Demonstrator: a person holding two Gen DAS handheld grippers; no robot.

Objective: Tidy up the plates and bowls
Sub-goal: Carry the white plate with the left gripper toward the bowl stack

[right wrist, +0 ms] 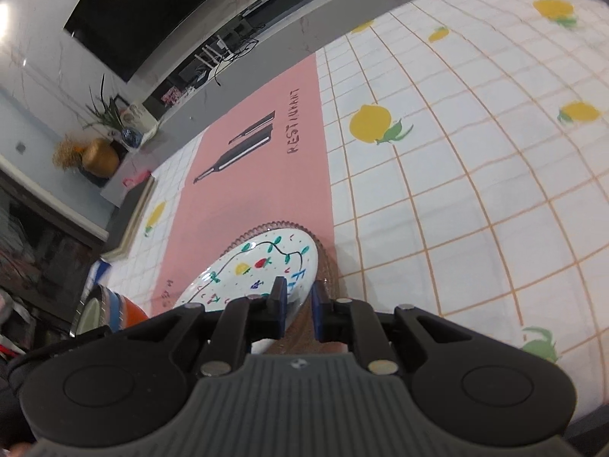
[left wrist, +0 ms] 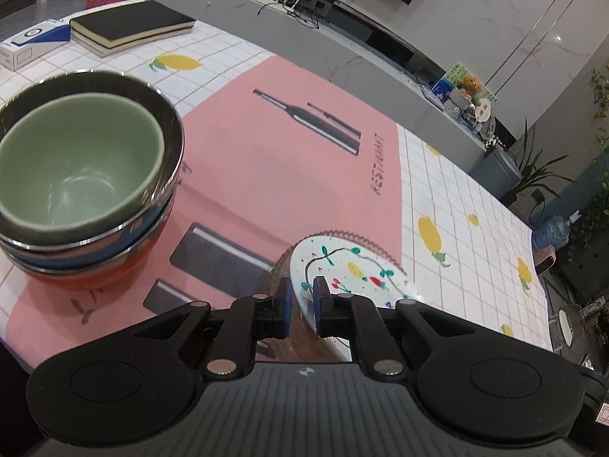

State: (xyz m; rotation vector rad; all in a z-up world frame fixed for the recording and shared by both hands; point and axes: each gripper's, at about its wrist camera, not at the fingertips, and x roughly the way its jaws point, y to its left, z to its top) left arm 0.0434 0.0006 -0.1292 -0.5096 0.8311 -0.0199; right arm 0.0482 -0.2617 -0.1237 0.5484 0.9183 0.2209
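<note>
A white plate (left wrist: 350, 266) painted with vines and fruit lies on a brownish glass plate (left wrist: 279, 274) with a scalloped rim, on the pink placemat (left wrist: 266, 175). My left gripper (left wrist: 302, 304) is shut on the white plate's near rim. In the right wrist view my right gripper (right wrist: 298, 301) is shut on the same white plate (right wrist: 262, 266) at its other rim, with the glass plate (right wrist: 323, 262) under it. A green bowl (left wrist: 76, 160) sits nested in a stack of metal-rimmed bowls (left wrist: 114, 251) at the left; the stack also shows in the right wrist view (right wrist: 110, 312).
Black books (left wrist: 133, 23) and a white and blue box (left wrist: 30, 42) lie at the table's far left. The lemon-print tablecloth (right wrist: 456, 190) stretches to the right. A grey counter (left wrist: 342, 49) with clutter runs behind the table.
</note>
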